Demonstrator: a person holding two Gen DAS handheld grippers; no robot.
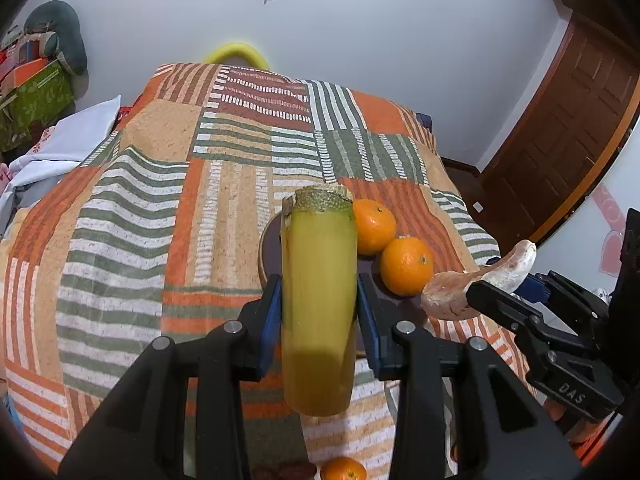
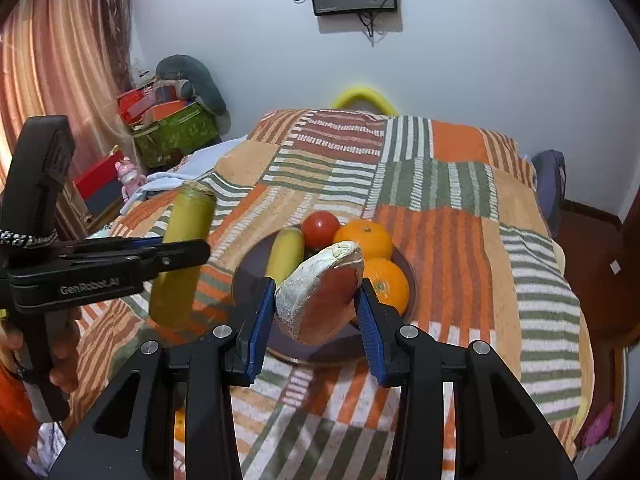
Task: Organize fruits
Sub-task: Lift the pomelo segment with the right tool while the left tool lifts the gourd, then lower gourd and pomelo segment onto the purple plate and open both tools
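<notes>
1. The plate lies on the blanket.
2. In the plate, a tomato sits between a banana piece on the left and two oranges on the right.

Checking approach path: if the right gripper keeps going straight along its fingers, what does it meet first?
Probably the dark plate, near the two oranges and the yellow fruit piece. The right gripper already holds a pomelo wedge, which would land first; depth is uncertain.

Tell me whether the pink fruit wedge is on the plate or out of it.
Out: the pink fruit wedge is clamped in the right gripper, held above the plate.
</notes>
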